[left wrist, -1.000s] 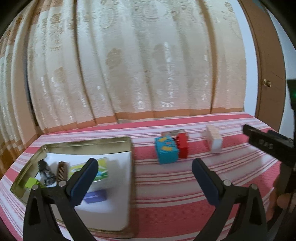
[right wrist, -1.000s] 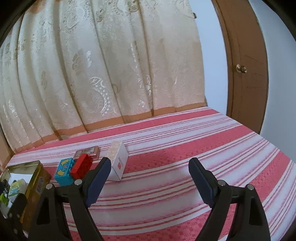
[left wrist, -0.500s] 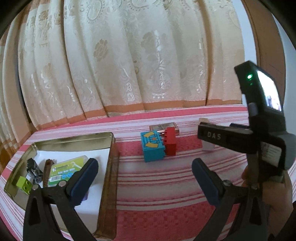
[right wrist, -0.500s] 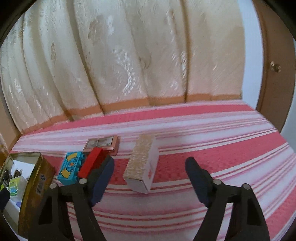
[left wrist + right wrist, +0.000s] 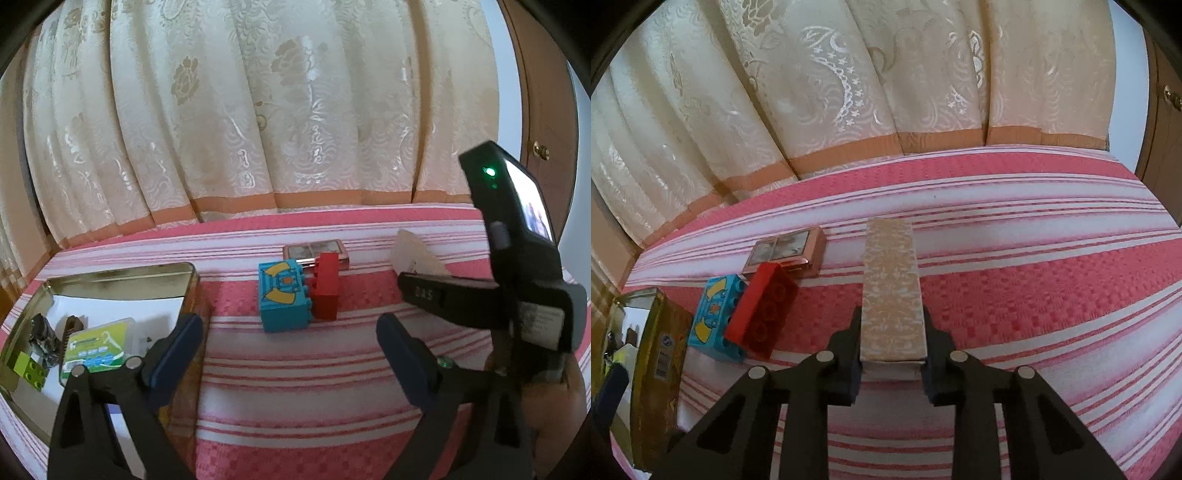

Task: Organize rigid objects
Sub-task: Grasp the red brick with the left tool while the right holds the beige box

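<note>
your right gripper (image 5: pixel 891 363) has its two pads pressed against the near end of the cream patterned box (image 5: pixel 892 291), one pad on each long side, so it is clamped on that box. the box lies lengthwise on the pink and white striped cloth (image 5: pixel 1034 295), pointing away from you toward the curtain (image 5: pixel 849 92); whether it is resting on the cloth or lifted just clear of it cannot be told.

just left of the box sit the red brick (image 5: pixel 762 314) and the blue brick (image 5: pixel 714 321), touching side by side, with the copper-edged tin (image 5: pixel 786 251) right behind them. at the far left edge of that view stands the gold wall of the open metal tin (image 5: pixel 657 369).

your left gripper (image 5: pixel 290 360) is spread wide and holds nothing; it hovers above the cloth, with its left pad in front of the metal tin's right wall and its right pad near your right gripper's body. in the left wrist view the metal tin (image 5: pixel 122 275) holds a green-labelled packet (image 5: pixel 99 345), a lime green brick (image 5: pixel 29 371), a small dark clip (image 5: pixel 44 338) and a brown ridged piece (image 5: pixel 72 328), all toward its left and middle. the blue brick (image 5: pixel 284 301) and red brick (image 5: pixel 325 291) sit ahead, between the two pads, well apart from the tin. only a pale corner of the patterned box (image 5: pixel 413 254) shows behind your right gripper's body.
</note>
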Motion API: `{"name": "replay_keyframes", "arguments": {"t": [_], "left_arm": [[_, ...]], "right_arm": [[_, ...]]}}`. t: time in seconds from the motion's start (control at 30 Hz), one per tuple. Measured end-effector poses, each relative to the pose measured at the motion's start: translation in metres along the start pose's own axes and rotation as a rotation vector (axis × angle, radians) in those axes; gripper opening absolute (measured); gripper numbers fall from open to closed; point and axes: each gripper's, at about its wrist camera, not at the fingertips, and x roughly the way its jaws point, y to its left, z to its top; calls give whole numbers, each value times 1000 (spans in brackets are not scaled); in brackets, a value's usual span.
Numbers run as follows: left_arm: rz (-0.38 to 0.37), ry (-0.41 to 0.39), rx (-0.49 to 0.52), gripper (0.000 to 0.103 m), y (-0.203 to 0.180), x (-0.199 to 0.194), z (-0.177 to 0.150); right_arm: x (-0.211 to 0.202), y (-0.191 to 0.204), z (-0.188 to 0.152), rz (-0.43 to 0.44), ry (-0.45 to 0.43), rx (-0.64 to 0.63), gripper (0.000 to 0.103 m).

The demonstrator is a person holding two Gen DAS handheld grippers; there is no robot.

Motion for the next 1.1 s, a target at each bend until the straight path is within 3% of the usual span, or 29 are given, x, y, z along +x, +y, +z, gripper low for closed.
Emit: {"name": "replay_keyframes", "arguments": {"t": [0.17, 0.3, 0.47, 0.57, 0.67, 0.8, 0.93, 1.1], "left_arm": [[-8, 6, -6, 89, -6, 11, 8], [-9, 20, -9, 74, -9, 22, 15], [0, 24, -30, 66, -9, 35, 25], [-24, 9, -19, 51, -14, 39, 33], [-53, -8, 27, 50, -28, 44, 41], [-72, 41, 61, 50, -42, 65, 49], [-97, 138, 57, 36, -45, 88, 51], [-65, 147, 71, 36, -47, 92, 54]], "right_arm": [[-12, -7, -3, -26, -53, -3, 27], [-32, -18, -1, -39, -147, 36, 28], [-37, -19, 1, -41, -167, 44, 28], [-40, -16, 1, -64, -195, 31, 28], [-49, -20, 0, -99, -237, 43, 28], [-54, -33, 2, -125, -262, 94, 28], [-54, -34, 2, -127, -257, 100, 28], [-55, -33, 2, -131, -264, 90, 28]]}}
